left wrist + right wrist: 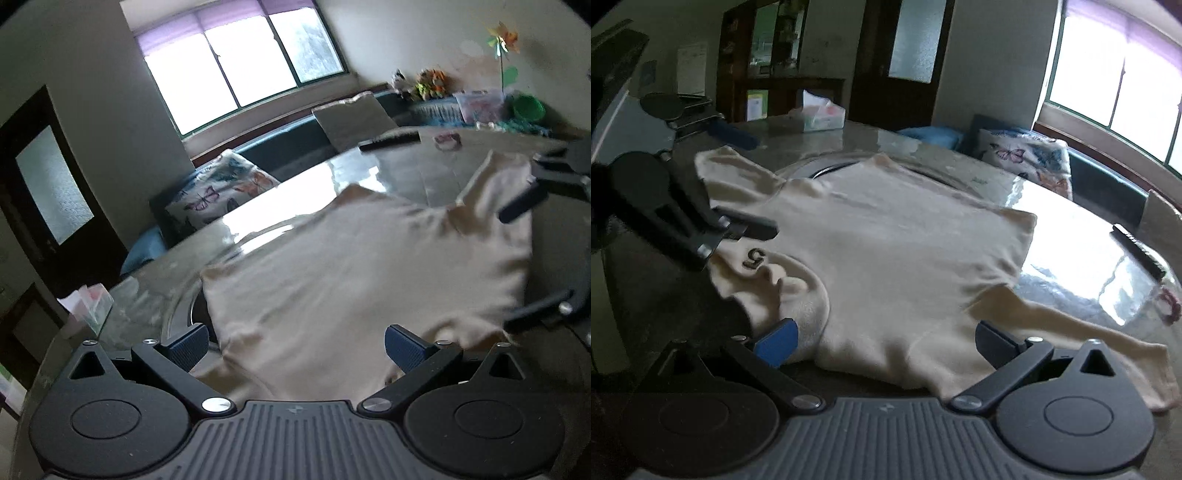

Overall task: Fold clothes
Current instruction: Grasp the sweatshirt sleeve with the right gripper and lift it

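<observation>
We see the glossy surface (369, 170) filling most of both frames. A cream shirt (886, 240) lies spread across its centre, collar at lower left of the right view. Our left tool (295, 347) sits released at the shirt's lower edge; our right tool (882, 339) is also released, straddling the shoulder. A tissue box (816, 116) stands at upper centre.

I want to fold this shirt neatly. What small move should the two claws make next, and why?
Probably lower and close each claw on the shirt edge in front of it. The cream shirt lies spread on the glass table, not yet folded. The left claw and the right claw are both open and hold nothing, with cloth between their fingers.
</observation>
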`<state>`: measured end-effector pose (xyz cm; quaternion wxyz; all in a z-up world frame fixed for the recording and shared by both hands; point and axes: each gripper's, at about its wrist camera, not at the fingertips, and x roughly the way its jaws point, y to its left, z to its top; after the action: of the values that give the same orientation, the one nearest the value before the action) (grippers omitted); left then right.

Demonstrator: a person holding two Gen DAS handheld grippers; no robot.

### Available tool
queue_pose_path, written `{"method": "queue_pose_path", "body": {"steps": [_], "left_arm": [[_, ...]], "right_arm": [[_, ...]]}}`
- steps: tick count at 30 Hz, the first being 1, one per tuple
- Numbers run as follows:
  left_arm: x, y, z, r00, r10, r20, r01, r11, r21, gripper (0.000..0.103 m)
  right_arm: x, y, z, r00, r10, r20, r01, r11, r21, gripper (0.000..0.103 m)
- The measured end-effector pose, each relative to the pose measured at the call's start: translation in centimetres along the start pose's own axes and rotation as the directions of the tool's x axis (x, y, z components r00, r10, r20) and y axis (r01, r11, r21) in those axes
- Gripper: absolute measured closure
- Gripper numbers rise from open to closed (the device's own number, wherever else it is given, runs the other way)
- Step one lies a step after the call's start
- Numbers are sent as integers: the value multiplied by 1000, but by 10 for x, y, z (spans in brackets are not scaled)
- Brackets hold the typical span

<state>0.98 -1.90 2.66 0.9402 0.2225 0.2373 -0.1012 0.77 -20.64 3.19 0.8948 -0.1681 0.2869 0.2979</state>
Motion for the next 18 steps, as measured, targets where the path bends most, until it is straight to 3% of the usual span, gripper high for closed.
{"method": "queue_pose_path", "body": {"steps": [8, 12, 18], "left_arm": [[26, -35, 26, 998, -62, 2, 62, 998, -3, 0], [37, -55, 34, 994, -105, -5, 105, 994, 14, 0], [45, -74, 32, 992, -127, -27, 128, 989, 67, 0]], "right_arm": [[-24, -58, -9, 990, -141, -5, 140, 975, 174, 0], [-24, -101, -20, 968, -246, -53, 251, 927, 278, 0], [-9, -142, -38, 926, -351, -140, 378, 879, 291, 0]]}}
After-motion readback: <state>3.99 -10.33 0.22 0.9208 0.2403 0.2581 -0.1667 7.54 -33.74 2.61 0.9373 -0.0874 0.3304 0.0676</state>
